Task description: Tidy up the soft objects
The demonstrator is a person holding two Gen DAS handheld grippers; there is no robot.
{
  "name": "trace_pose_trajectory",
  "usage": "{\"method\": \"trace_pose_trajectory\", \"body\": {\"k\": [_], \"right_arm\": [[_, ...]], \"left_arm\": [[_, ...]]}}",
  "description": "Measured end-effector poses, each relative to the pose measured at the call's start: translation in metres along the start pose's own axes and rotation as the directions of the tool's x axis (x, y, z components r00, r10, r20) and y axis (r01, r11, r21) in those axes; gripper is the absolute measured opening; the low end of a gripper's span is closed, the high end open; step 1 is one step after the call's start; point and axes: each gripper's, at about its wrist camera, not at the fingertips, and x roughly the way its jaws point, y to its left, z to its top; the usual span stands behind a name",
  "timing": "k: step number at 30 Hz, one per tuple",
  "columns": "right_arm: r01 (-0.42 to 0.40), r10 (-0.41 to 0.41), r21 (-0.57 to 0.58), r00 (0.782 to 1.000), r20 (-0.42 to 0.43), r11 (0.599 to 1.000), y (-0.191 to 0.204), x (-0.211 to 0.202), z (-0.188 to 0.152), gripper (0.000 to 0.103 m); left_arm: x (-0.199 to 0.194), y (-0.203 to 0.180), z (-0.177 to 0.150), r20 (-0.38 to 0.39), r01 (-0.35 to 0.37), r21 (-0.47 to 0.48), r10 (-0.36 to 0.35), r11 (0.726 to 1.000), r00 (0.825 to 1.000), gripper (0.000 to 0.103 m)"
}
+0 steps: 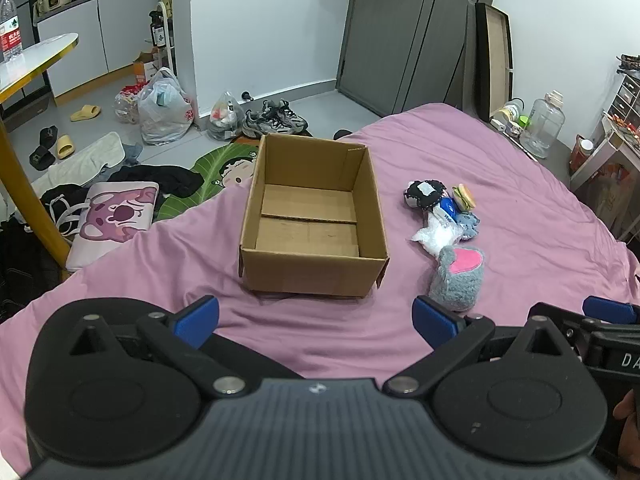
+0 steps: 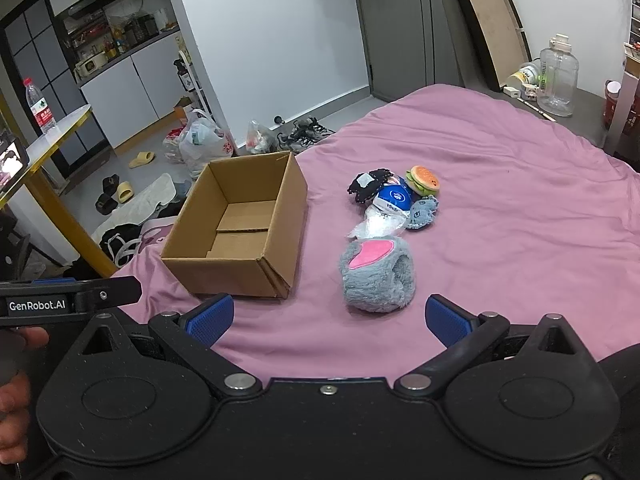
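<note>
An open, empty cardboard box (image 1: 312, 216) (image 2: 240, 232) sits on the pink bedspread (image 1: 500, 200) (image 2: 500, 200). Right of it lies a cluster of soft objects: a grey fuzzy plush with a pink patch (image 1: 458, 276) (image 2: 378, 274), a tissue pack (image 1: 438, 232) (image 2: 384, 212), a black plush (image 1: 424, 193) (image 2: 368, 185), a burger plush (image 1: 464, 195) (image 2: 423, 180) and a small blue-grey plush (image 1: 468, 222) (image 2: 422, 212). My left gripper (image 1: 316, 320) is open and empty, just short of the box. My right gripper (image 2: 330, 318) is open and empty, just short of the grey plush.
The bed's left edge drops to a cluttered floor with clothes, slippers, plastic bags (image 1: 164, 108) and shoes (image 1: 274, 118). A yellow-legged table (image 1: 36, 56) stands at the left. A clear water jug (image 1: 542, 126) (image 2: 558, 80) stands beyond the bed's far right corner.
</note>
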Motion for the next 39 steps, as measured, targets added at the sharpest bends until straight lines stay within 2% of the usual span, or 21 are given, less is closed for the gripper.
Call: {"method": "trace_pose_trajectory", "body": {"k": [39], "right_arm": [[-0.008,0.008,0.005,1.0,0.003,1.0,-0.0018,-0.0029,0.001,0.103]], "left_arm": [[-0.0047,0.0035,0.0011,0.004,-0.011,-0.006,0.011,1.0,1.0,0.102]]}}
